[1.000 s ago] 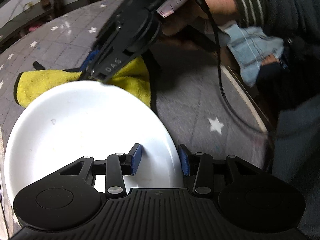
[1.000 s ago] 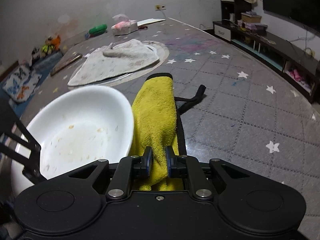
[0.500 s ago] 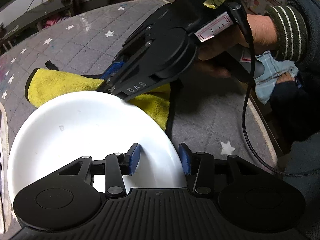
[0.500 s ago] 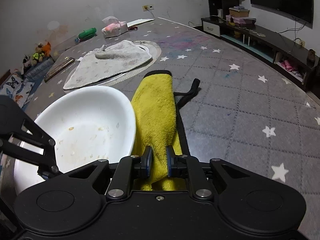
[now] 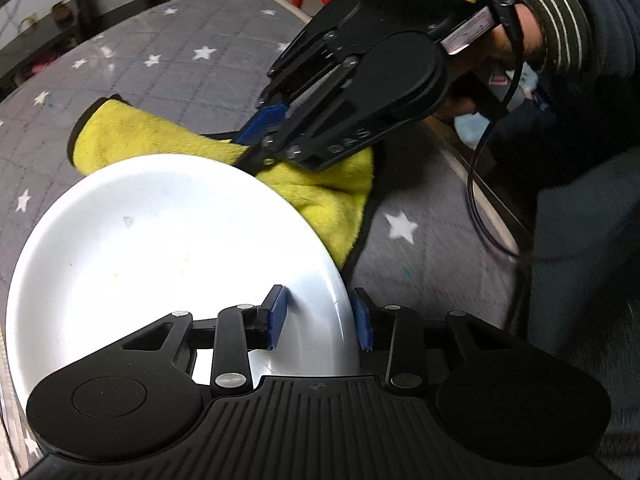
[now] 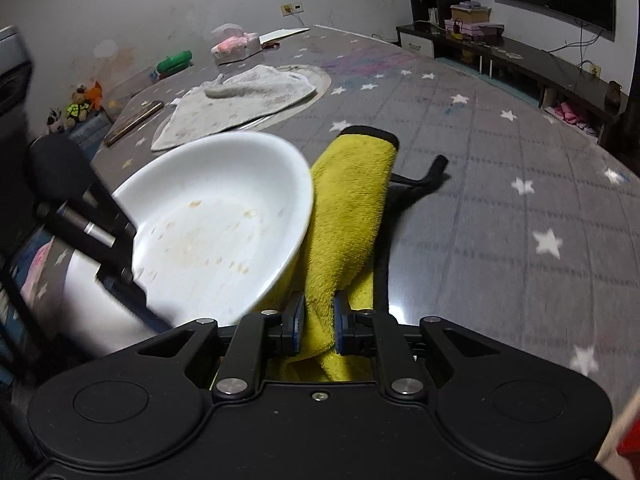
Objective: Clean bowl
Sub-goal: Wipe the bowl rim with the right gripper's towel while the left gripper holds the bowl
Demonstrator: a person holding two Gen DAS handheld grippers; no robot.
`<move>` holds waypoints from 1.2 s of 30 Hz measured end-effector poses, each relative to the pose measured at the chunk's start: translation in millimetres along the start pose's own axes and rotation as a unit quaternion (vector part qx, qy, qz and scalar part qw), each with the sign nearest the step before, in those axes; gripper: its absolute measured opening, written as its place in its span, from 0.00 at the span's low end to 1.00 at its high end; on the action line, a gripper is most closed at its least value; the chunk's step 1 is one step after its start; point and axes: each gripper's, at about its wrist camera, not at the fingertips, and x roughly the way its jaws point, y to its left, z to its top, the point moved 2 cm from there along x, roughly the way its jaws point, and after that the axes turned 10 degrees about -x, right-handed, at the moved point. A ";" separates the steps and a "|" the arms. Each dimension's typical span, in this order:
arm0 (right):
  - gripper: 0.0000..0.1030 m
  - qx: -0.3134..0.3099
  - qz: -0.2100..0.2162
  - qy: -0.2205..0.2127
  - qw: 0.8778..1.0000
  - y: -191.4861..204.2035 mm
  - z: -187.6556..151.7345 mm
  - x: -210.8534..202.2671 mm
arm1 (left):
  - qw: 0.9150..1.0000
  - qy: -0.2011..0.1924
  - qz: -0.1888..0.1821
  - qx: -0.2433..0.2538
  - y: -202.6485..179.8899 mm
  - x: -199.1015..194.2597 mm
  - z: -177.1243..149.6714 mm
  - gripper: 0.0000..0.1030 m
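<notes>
Left claw [image 5: 320, 316] straddling the rim of the white bowl [image 5: 168, 248] at the 5 o'clock edge in the left wrist view, one blue pad inside the wall, the other outside. Jaws closing on the rim; outer pad touching the wall, inner pad seeming a sliver off it.

Bowl sitting on the grey star-print tabletop [image 5: 168, 52], filling the lower left of that view. Showing brownish food smears across the bottom in the right wrist view [image 6: 208, 232], tilted up toward 1 o'clock.

Right claw [image 6: 316, 320] clenched on the near end of the yellow cloth [image 6: 352, 200], pads pinching a fold. Cloth stretching away toward 12 o'clock, lying against the bowl's 3 o'clock side, partly tucked under the rim. Same claw [image 5: 260, 136] reaching in from 1 o'clock in the left wrist view, pressing into the cloth [image 5: 152, 136] just beyond the bowl's far rim; a hand in a striped cuff [image 5: 556, 28] gripping its handle.

Black strap [image 6: 424, 176] trailing off the cloth toward 2 o'clock. Grey-white rag [image 6: 240, 100] lying well apart at 11 o'clock.
</notes>
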 end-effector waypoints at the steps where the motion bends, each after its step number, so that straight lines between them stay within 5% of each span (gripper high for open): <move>1: 0.15 -0.005 0.001 0.001 1.000 2.9 -2.5 -2.3 | 1.000 0.002 0.001 0.000 -0.3 0.4 1.5 0.36; 13: 0.14 -0.066 -0.002 -0.003 0.998 12.4 2.5 2.8 | 0.999 0.001 0.029 -0.014 -7.5 6.9 26.9 0.38; 25: 0.14 -0.041 0.015 -0.025 0.999 -21.7 27.5 28.9 | 0.999 0.005 0.006 0.035 -24.4 8.3 12.8 0.38; 36: 0.14 -0.029 0.030 -0.028 0.999 -36.5 39.7 40.8 | 1.000 -0.005 0.016 -0.008 -25.9 11.7 12.3 0.41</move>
